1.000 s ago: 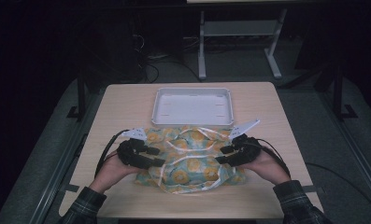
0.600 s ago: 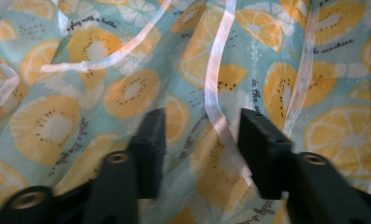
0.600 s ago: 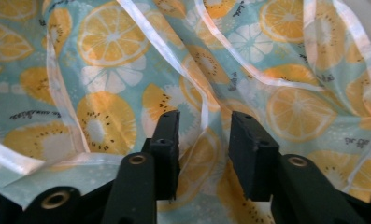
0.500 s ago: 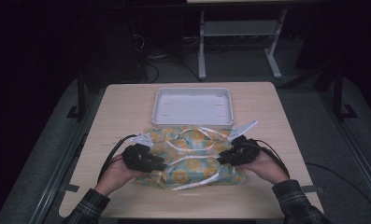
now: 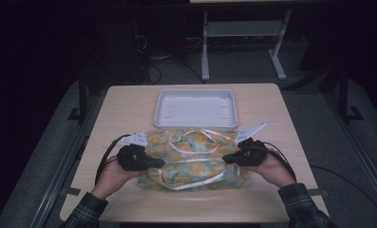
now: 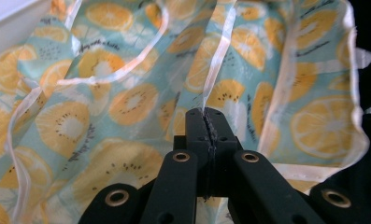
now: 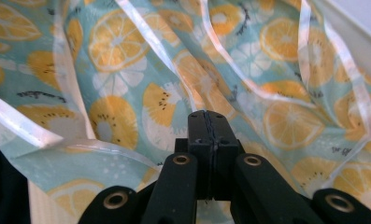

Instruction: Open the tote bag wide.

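So both grippers, left gripper (image 5: 158, 163) and right gripper (image 5: 227, 159), have just been closing, jaws pinching the fruit-print cloth (image 5: 195, 154) near the white tray (image 5: 195, 108).

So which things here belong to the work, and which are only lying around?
In the work:
- fruit-print cloth with white ribbons
- left claw, shut on the cloth
- right claw, shut on the cloth

Lying about:
- white tray, untouched behind the cloth
- metal stand on the floor beyond the table
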{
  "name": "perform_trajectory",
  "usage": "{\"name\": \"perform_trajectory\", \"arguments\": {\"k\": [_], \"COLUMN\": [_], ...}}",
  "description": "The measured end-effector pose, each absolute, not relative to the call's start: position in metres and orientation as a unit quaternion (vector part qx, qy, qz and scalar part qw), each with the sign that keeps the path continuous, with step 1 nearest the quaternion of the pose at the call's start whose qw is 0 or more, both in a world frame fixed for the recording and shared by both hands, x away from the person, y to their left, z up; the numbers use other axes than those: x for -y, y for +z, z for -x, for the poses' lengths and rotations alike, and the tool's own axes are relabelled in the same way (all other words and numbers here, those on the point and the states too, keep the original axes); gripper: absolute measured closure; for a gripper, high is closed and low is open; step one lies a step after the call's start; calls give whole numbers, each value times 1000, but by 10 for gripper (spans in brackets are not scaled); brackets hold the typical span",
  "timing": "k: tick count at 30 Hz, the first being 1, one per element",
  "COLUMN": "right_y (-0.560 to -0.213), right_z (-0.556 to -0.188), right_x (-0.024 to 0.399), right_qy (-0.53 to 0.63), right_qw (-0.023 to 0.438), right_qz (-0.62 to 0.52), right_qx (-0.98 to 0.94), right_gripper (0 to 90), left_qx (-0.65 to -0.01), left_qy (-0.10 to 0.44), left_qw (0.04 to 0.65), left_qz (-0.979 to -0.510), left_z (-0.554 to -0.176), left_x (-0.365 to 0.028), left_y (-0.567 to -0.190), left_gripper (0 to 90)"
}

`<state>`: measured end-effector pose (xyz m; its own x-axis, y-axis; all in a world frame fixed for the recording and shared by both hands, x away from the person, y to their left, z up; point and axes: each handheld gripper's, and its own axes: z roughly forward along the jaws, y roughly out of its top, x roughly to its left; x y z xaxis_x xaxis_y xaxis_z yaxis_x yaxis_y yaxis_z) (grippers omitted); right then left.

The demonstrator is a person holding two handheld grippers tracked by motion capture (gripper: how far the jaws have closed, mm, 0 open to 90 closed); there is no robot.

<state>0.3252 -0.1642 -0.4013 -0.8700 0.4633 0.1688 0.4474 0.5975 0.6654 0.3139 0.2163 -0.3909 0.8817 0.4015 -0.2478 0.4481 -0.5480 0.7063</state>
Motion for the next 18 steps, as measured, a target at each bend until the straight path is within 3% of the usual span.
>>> {"name": "perform_trajectory", "arguments": {"k": [18], "right_y": [-399], "right_z": [-279], "right_x": [172], "right_qy": [380], "right_qw": [-9], "right_qz": [-222], "right_qx": [-898], "right_gripper": [888], "left_qx": [-210], "left_qy": [-54], "left_qw": [394], "left_qz": [-893], "left_z": [-274], "left_x": [-219], "left_y": [-395], "left_gripper": [892]}}
